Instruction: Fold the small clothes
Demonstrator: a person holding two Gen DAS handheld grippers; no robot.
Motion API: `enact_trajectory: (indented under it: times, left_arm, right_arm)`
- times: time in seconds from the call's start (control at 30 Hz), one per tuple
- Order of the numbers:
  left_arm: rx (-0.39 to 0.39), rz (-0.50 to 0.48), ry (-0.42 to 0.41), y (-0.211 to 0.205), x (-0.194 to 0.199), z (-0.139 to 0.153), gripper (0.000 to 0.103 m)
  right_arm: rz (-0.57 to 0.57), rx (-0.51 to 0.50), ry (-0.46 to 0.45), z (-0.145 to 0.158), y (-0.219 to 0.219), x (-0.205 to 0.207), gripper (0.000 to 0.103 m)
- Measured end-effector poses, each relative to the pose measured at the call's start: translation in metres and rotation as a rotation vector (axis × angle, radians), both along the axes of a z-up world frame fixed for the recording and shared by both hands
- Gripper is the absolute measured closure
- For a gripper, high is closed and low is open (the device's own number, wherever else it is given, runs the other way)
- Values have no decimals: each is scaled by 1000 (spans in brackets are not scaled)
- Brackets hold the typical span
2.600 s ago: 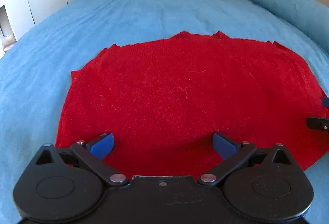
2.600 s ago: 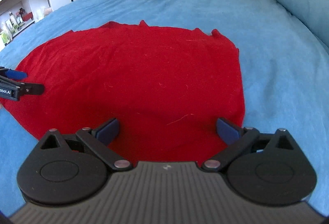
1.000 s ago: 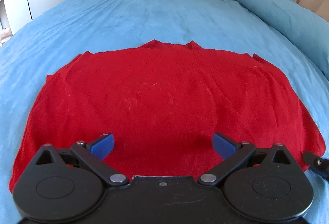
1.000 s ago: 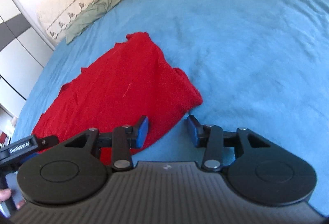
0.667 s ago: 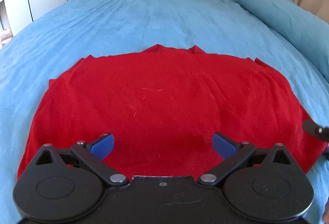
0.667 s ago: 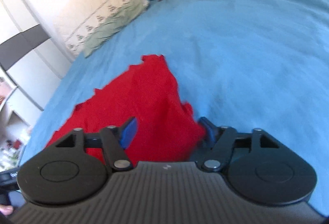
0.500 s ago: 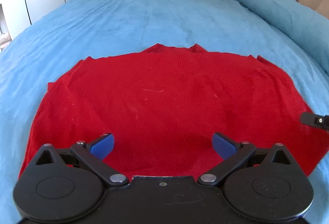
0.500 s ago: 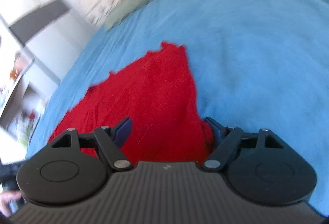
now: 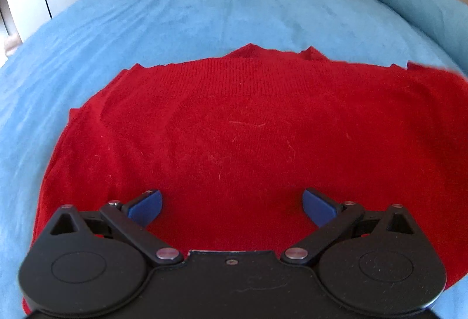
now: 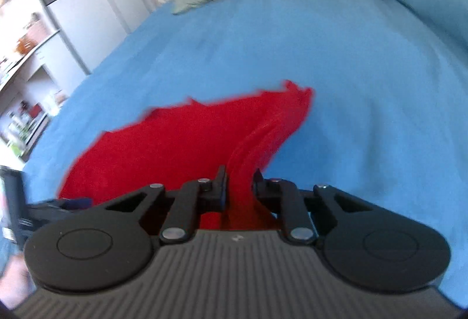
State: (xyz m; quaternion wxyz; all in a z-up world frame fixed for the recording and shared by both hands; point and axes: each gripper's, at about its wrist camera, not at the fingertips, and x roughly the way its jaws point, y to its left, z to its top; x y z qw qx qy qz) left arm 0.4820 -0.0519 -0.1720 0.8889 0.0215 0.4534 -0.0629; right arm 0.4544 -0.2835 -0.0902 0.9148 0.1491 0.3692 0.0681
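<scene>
The right tool [image 10: 239, 187] has just been closing and now pinches a bunched edge of the red garment [image 9: 248, 128], which lies on the bed [image 9: 204, 11] beneath the wide-open left tool [image 9: 231, 202].

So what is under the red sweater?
The blue bedspread shows all around the red sweater. Directly beneath is covered, except where the right gripper lifts its pinched edge.

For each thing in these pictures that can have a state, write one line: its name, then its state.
Red garment: mostly flat on the bed, its right edge lifted and bunched.
Right gripper: just closed, fingers shut on the garment's edge.
Left gripper: open over the garment's near edge, holding nothing.
Blue bedcover: spread, lightly wrinkled.
</scene>
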Motion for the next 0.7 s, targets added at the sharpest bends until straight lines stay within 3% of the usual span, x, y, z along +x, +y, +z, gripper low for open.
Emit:
enact_trajectory:
  times: [0.1, 0.2, 0.27, 0.37, 0.47, 0.53, 0.63, 0.7]
  left_arm:
    - [-22, 28, -35, 29, -9, 16, 1]
    - [-21, 52, -49, 71, -24, 25, 1]
    - [-5, 67, -64, 97, -36, 25, 1]
    - [18, 104, -49, 135, -52, 11, 1]
    - [-56, 142, -42, 162, -73, -5, 1]
    - [-77, 128, -54, 166, -80, -6, 1]
    - [-46, 97, -63, 165, -82, 8, 1]
    - [-69, 99, -80, 169, -89, 12, 1]
  right_arm:
    - [111, -20, -23, 36, 65, 25, 73]
    - [246, -19, -15, 47, 145, 49, 73]
    - [341, -45, 13, 33, 204, 63, 74]
    - [430, -89, 99, -16, 269, 83, 74]
    - [467, -142, 155, -52, 294, 88, 72]
    - [495, -128, 116, -48, 292, 84, 63]
    - [502, -104, 74, -25, 281, 77, 17]
    - [495, -98, -21, 6, 263, 68, 11]
